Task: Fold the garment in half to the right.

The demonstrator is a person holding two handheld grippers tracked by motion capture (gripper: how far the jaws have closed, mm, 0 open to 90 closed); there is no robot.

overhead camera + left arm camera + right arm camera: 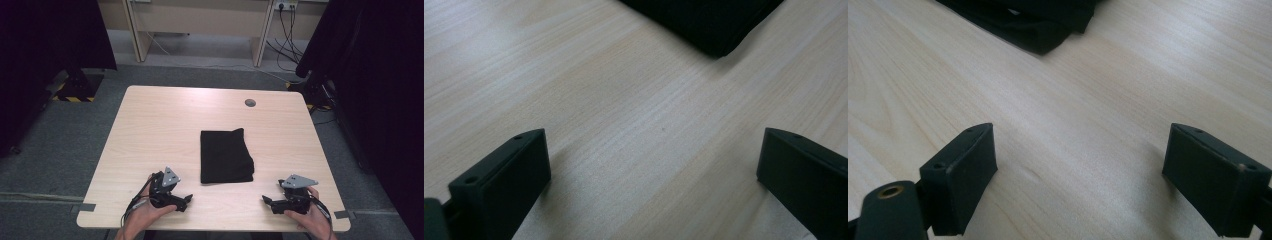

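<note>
black cloth (226, 155), folded flat, rectangular

Even, soft overhead light on the table (150, 130); dim dark surroundings, slightly blurred close-up views.

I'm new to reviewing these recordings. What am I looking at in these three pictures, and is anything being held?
A person sits at a wooden table with a hand-held gripper in each hand: a black tool with two jaws. The high view looks down from above; the left hand-held gripper sits at bottom left, the right hand-held gripper at bottom right. The other two pictures come from cameras riding on each tool, looking along its own jaws. A folded black cloth lies mid-table, between and beyond the tools. Both pairs of jaws stand wide apart over bare wood, so nothing is held.
</note>
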